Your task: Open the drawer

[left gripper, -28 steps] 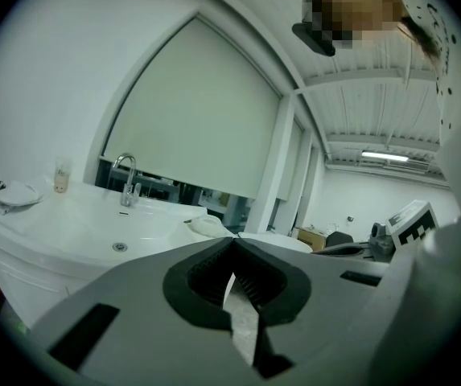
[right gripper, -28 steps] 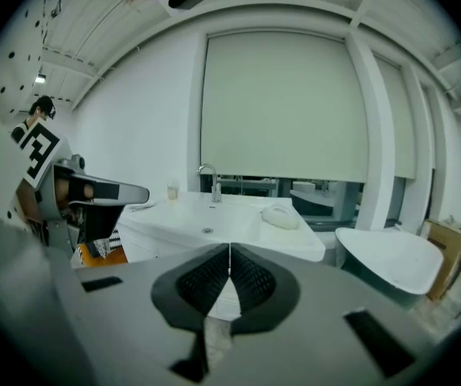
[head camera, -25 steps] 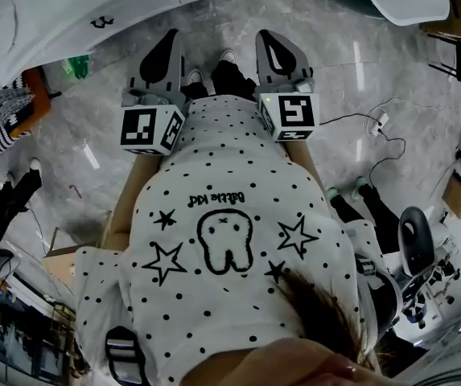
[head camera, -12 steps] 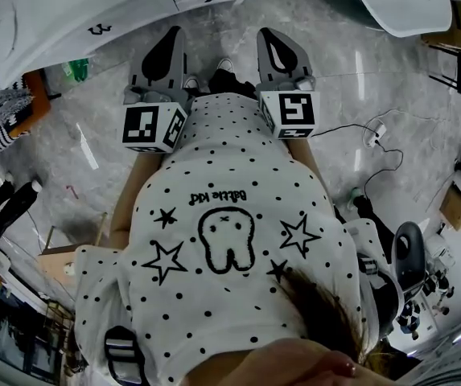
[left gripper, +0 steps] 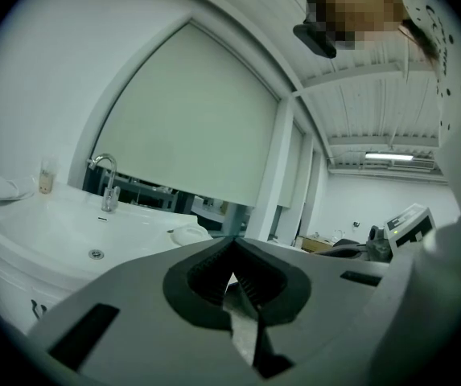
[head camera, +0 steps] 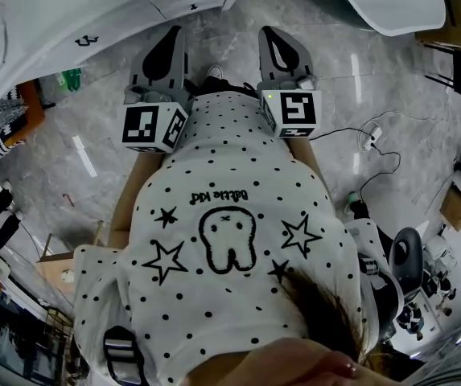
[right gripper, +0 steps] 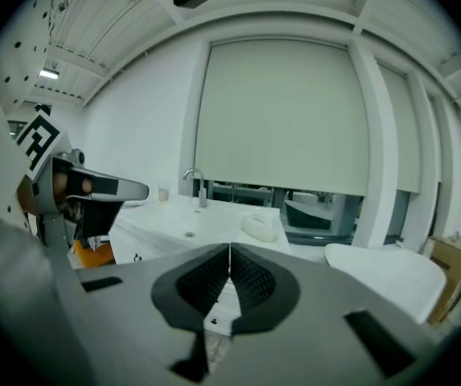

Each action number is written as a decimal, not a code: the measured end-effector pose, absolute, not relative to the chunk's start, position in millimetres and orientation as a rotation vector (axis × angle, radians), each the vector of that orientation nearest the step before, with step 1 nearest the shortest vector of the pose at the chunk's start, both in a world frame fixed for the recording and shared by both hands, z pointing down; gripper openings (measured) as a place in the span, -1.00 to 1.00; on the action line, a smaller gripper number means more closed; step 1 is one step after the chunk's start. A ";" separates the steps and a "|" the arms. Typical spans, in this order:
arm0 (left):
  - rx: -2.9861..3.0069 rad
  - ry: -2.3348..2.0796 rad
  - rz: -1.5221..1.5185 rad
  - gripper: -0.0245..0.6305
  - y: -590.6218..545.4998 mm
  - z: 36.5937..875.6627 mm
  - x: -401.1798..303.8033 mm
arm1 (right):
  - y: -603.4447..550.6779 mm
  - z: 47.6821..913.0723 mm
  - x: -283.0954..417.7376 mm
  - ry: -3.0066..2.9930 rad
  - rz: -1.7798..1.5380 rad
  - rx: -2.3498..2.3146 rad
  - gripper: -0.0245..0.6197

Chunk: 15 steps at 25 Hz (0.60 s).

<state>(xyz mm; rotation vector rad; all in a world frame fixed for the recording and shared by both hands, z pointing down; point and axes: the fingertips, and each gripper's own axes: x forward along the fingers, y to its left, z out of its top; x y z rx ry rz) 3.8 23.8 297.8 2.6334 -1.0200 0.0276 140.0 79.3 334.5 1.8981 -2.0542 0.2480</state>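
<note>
Marble floor [head camera: 85,127] underfoot; left tongs [head camera: 170,37] and right tongs [head camera: 272,37], pressed together, point forward toward the crosswise, shut drawer [head camera: 191,0].

Ahead-left, the drawer cabinet [head camera: 133,14] beyond left gripper [head camera: 171,34] and right gripper [head camera: 269,34], side by side; cable [head camera: 351,125] on floor [head camera: 391,79] rightward.

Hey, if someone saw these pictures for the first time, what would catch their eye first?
The white polka-dot shirt, with its tooth drawing and stars, fills the middle of the head view. Just ahead of it, the left gripper and right gripper point forward side by side over the grey marble floor, both shut and empty. At upper left stands the white vanity, its drawers apparently closed.
</note>
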 end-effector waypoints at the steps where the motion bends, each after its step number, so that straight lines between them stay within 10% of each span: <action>1: 2.635 -1.014 0.032 -0.91 24.3 298.1 3.9 | 79.3 333.9 140.8 -2.054 0.251 1.907 -0.88; 15: 2.643 -0.968 0.056 -0.91 28.2 298.7 10.6 | 88.8 332.7 153.3 -1.994 0.288 1.985 -0.88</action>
